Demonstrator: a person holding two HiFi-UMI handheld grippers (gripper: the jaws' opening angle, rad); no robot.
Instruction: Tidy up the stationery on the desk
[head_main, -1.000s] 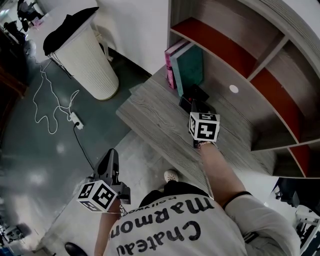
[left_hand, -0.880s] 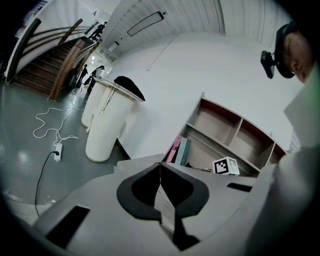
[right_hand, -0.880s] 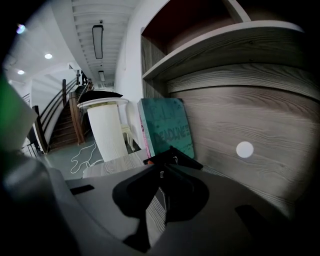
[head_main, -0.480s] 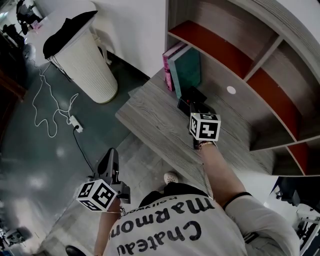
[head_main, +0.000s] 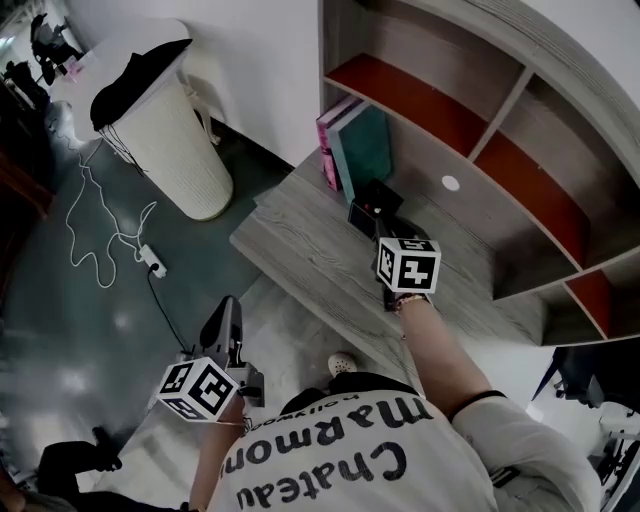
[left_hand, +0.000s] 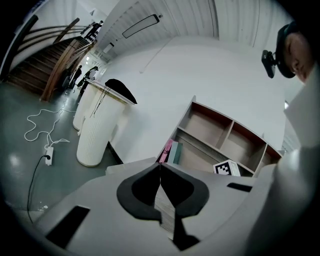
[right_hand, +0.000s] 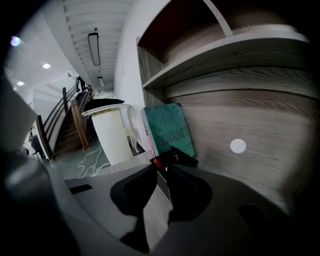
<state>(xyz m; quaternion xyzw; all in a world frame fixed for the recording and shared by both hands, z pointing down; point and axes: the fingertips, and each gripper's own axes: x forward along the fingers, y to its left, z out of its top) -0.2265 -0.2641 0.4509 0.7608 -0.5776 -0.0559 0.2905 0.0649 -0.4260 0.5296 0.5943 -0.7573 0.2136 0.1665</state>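
Wood desk (head_main: 300, 250) | right hand-held gripper (head_main: 381, 222) slightly apart at black box (head_main: 372, 197) | left hand-held gripper (head_main: 230, 308) together, beyond desk edge

We recorded soft, even light from ceiling lamps (right_hand: 94, 41), with pale glare patches on the floor (head_main: 70, 330) and deep shadow inside the upper shelf (right_hand: 190, 25). Both gripper views were ringed in black, straight lines bowed at the edges, the nearest surfaces were blurred, and colours looked muted.
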